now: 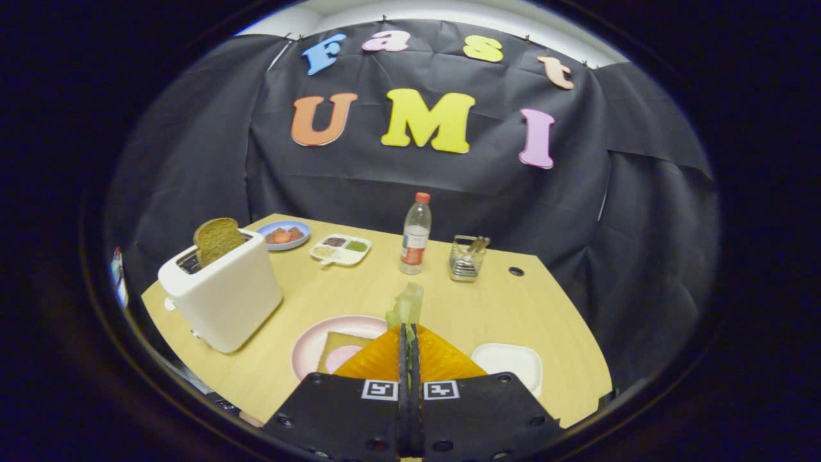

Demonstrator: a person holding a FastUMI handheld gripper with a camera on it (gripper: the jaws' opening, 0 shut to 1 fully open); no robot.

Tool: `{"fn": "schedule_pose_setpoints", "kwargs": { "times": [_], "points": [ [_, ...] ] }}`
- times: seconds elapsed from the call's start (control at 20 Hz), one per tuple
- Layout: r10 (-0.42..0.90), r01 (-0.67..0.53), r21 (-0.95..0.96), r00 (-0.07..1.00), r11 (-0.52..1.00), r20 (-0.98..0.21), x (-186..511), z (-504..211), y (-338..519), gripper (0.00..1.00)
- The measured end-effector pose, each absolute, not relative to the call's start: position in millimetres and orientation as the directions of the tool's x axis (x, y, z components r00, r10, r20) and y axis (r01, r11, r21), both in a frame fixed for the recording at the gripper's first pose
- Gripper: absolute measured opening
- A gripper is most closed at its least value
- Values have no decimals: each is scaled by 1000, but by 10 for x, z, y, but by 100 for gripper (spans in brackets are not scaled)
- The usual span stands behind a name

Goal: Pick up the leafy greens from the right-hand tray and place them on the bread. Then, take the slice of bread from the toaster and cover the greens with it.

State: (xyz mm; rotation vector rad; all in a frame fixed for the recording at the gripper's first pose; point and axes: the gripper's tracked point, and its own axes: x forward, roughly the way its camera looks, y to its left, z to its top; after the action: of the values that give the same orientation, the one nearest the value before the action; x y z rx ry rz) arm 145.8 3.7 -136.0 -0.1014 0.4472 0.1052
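one toaster [221, 296], two bread slices — one bottle [415, 234]

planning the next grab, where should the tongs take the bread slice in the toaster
Grip the rounded top of the bread slice, the part standing out of the toaster, coming down from above with one finger on each flat face. The tongs are shut on the leafy greens, so those go down first.

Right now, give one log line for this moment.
claw shut on greens | greens above pink plate | toast in toaster
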Motion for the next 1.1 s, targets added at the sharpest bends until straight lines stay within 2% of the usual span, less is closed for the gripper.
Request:
{"fn": "schedule_pose_setpoints", "kwargs": {
  "times": [0.35, 0.65, 1.1],
  "points": [
    [263, -284, 30, 839, 958, -477, 1534, -1670, 960, 0],
    [178, -195, 27, 816, 980, -550, 2007, -2195, 611, 0],
    [184, -175, 70, 805, 982, -564, 2287, -2484, 385, 1]
  ]
}}
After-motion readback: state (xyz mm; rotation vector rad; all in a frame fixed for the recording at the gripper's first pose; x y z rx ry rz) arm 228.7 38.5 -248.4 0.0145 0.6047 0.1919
